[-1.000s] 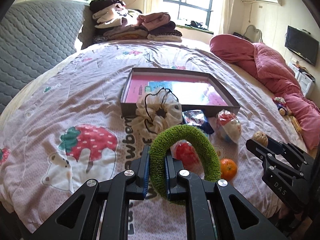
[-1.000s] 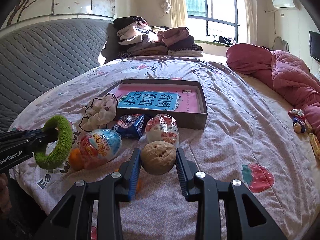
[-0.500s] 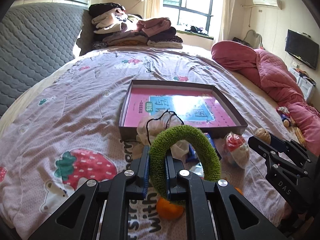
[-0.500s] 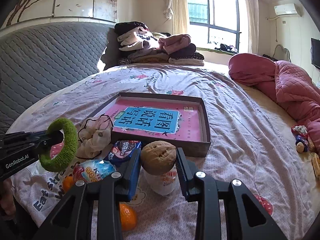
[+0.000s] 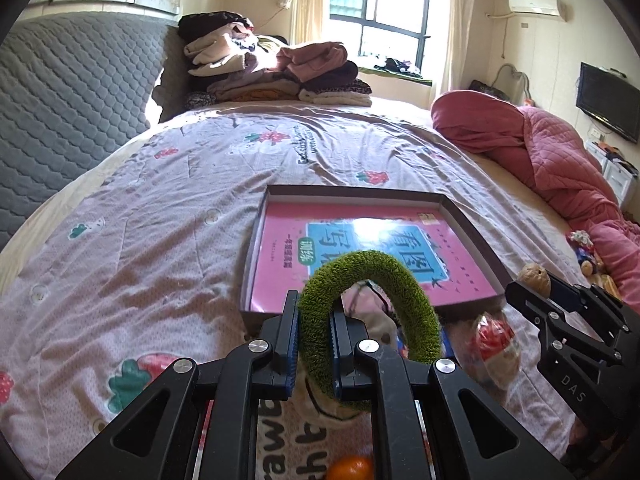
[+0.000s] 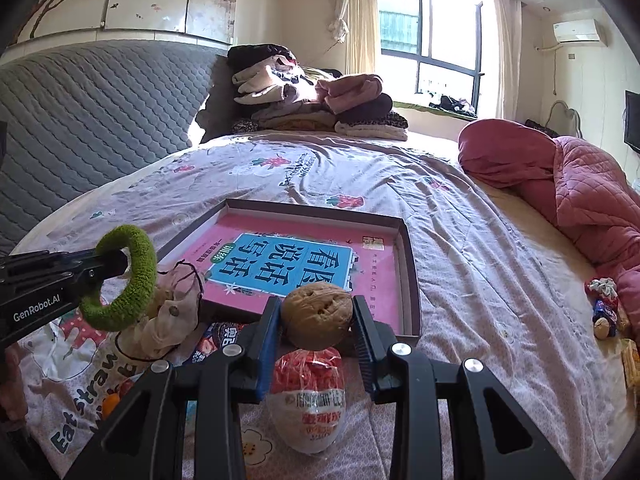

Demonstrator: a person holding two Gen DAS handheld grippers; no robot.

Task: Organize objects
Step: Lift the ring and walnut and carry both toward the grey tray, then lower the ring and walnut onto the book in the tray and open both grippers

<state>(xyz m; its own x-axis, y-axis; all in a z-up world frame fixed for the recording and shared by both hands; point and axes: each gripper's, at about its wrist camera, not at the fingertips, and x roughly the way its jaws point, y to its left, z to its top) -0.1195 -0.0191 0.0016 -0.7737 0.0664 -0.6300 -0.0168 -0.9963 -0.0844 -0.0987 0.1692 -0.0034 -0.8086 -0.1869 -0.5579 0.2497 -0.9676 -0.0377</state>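
My left gripper is shut on a green fuzzy ring, held above the bed just short of the shallow box with a pink book inside. The ring also shows in the right wrist view. My right gripper is shut on a brown walnut, held near the box's front edge. The walnut shows in the left wrist view.
On the bedspread before the box lie a cream scrunchie, a blue snack packet, a red-and-white wrapped egg and an orange. Folded clothes are stacked at the head. A pink quilt lies at right.
Both grippers have risen and moved forward toward the box, carrying the ring and the walnut. The loose items now lie lower and closer under the grippers.
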